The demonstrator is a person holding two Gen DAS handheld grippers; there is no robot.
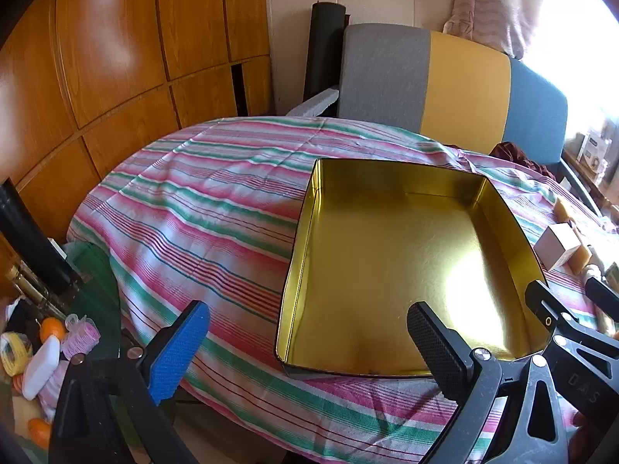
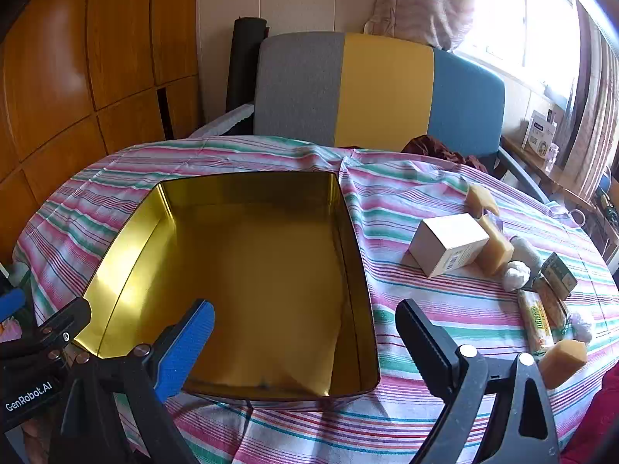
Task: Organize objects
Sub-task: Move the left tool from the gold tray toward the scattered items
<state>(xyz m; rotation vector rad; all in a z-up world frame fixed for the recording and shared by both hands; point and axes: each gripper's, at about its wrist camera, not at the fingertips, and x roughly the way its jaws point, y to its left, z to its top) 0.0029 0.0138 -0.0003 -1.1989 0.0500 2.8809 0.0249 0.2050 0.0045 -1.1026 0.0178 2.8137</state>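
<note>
Where a round surface (image 2: 445, 309) draped in a pink, green and white striped cloth fills both wrist views, a chair (image 2: 379, 89) with grey, yellow and blue panels stands at its far edge, with wooden wall panels (image 1: 96, 58) to the left and a bright window (image 2: 518, 19) to the right.

On the cloth sits a large rectangular tin (image 2: 247, 270), open at the top, with a shiny gold inside and nothing in it. It lies toward the left half of the surface in the right wrist view.

To the right of the tin, apart from it, small items are scattered on the cloth. A white carton (image 2: 447, 243) lies tilted on one edge. A tan soap-like block (image 2: 495, 249) touches its right side, a second tan block (image 2: 479, 199) lies beyond it, and a third (image 2: 563, 361) sits nearer the camera by the right edge. Nearby are a white wrapped lump (image 2: 516, 274), a dark green packet (image 2: 559, 274) and a yellow wrapped bar (image 2: 536, 321).

Both tools hover above the near edge of the surface, angled downward. The left gripper (image 1: 309, 352) has its fingers spread wide and released, one blue pad and one black, holding nothing. The right gripper (image 2: 309, 348) is likewise spread wide with nothing between its fingers, over the tin's near right corner.
</note>
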